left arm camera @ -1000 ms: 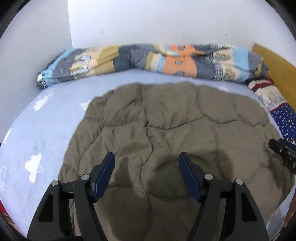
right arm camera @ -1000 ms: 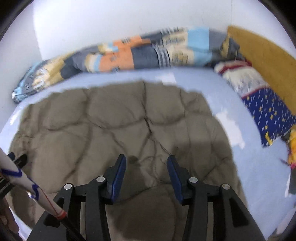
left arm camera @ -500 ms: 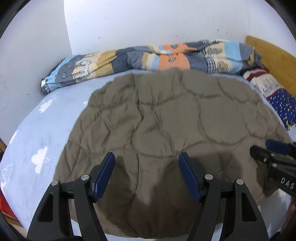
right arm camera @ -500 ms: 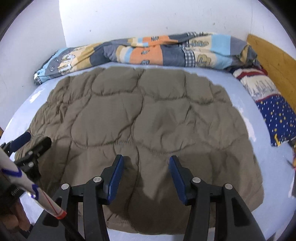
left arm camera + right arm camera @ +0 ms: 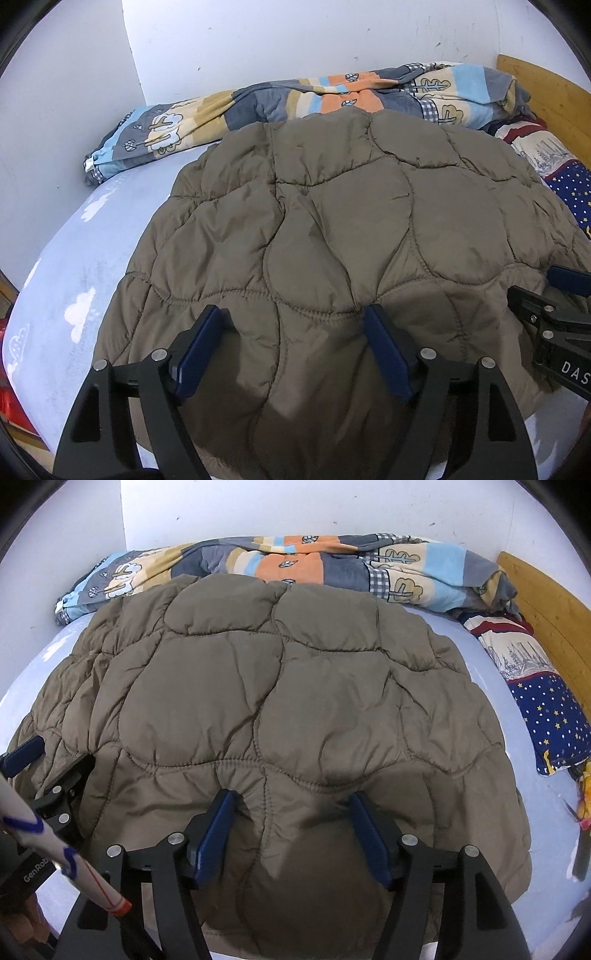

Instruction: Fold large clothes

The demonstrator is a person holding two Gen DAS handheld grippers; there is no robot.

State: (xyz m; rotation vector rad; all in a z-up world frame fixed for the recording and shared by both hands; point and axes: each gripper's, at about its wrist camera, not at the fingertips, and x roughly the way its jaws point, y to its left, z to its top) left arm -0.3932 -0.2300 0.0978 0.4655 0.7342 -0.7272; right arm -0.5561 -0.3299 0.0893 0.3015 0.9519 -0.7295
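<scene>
Although the brown quilted jacket [image 5: 343,236] is big, it looks light and puffy, so I judge it will lift easily but will not keep a sharp crease. It lies spread flat on the bed [image 5: 92,251], over the pale blue sheet, and its far edge comes close to the rolled patchwork blanket [image 5: 295,99] by the wall. The near edge hangs a little over the side of the bed, under both claws. The left claw [image 5: 295,350] is released, its two blue fingers wide apart above the near hem, and nothing is between them. The right claw [image 5: 291,834] is also released and empty, above the same hem more to the right; it shows at the right border of the left wrist view. The shell seems smooth and a bit slippery, and the filling is soft, so a shallow pinch may slide off. A better hold, I think, is on the stitched hem or on a seam line, where the cloth is thinner and firmer. To the right a starry pillow [image 5: 550,709] lies near the wooden headboard [image 5: 546,590], apart from the jacket.
</scene>
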